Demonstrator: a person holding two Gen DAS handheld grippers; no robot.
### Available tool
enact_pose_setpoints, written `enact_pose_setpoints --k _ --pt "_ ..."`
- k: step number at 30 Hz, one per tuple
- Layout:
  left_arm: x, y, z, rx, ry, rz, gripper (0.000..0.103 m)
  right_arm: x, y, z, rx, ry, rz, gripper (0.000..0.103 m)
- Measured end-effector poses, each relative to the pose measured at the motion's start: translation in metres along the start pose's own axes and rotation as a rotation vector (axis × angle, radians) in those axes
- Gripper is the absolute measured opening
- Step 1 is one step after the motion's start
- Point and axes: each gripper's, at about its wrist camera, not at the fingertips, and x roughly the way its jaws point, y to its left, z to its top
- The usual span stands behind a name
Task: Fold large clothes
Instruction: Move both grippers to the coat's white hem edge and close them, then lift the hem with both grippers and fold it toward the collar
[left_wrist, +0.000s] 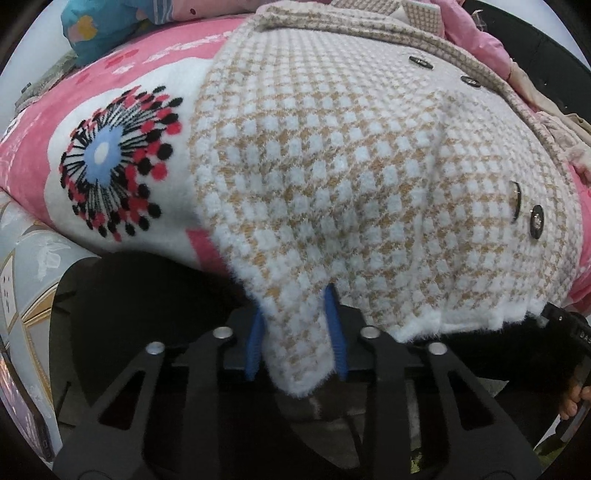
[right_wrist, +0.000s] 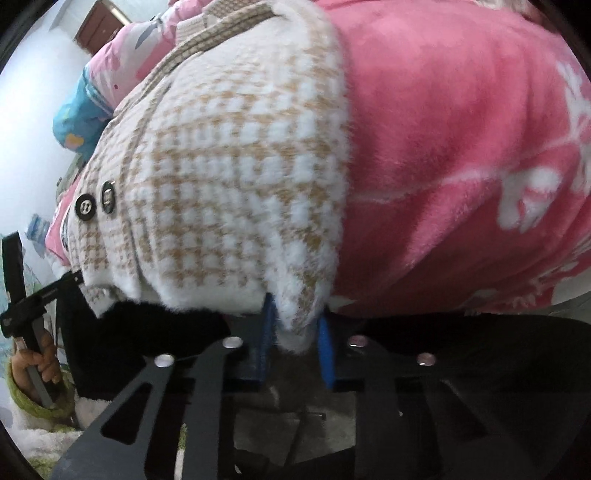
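Note:
A fuzzy white and tan houndstooth coat (left_wrist: 332, 177) with dark buttons lies spread over a pink blanket (left_wrist: 33, 147). Its lower hem hangs off the near edge. My left gripper (left_wrist: 297, 343) is shut on a hanging corner of that hem, the blue pads (left_wrist: 338, 332) pressing the cloth from both sides. In the right wrist view the same coat (right_wrist: 236, 177) drapes over the blanket (right_wrist: 461, 166), and my right gripper (right_wrist: 295, 339) is shut on the hem's other corner. The left gripper's black frame (right_wrist: 22, 299) shows at the far left of that view, held by a hand.
A flower pattern in red, black and blue (left_wrist: 114, 162) marks the blanket left of the coat. Blue and pink bedding (left_wrist: 88, 29) is heaped at the far end. A pale patterned bed side (left_wrist: 29, 280) drops away at the left. A person's hand in a green cuff (right_wrist: 33, 373) grips the other tool.

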Motion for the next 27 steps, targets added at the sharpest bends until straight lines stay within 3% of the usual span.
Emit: enact_pose_setpoints --k 4,14,22,27 --pt "-0.018 0.008 -0.011 0.020 -0.036 -0.038 0.010 -0.016 0.007 -0.003 -0.006 -0.027 0.008 0.012" --pt "-0.096 0.023 -0.019 0.013 -0.207 -0.236 0.007 -0.084 0.028 0.001 -0.006 -0.169 0.108 0.011" --pt "-0.132 0.037 0.024 -0.020 -0.293 -0.388 0.007 -0.127 0.053 0.049 -0.021 -0.313 0.194 0.010" --pt "-0.138 0.043 0.061 -0.037 -0.333 -0.392 0.007 -0.132 0.056 0.094 -0.034 -0.353 0.212 0.010"
